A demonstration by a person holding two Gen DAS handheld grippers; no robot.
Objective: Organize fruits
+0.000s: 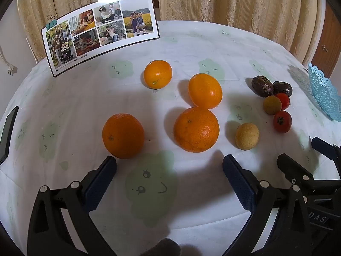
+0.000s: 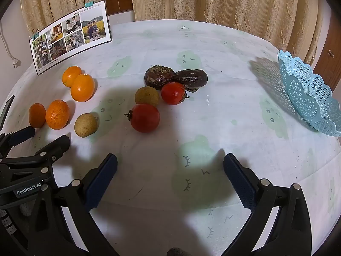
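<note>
We see the blue basket (image 2: 309,93) tilted, nothing visible inside. 4 oranges (image 1: 196,129) lie on the surface (image 2: 213,117); curtains (image 2: 213,0) behind. Left tool (image 1: 169,166) and right tool (image 2: 170,164) gape wide, holding nothing.

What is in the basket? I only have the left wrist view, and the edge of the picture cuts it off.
Observer: The right wrist view shows most of the basket. No fruit shows in it.
Operator: Is the right gripper holding anything?
Observer: No. The right gripper is open and empty.
Operator: Which fruit lies straight ahead of it?
Observer: A tomato, not touching it.
</note>
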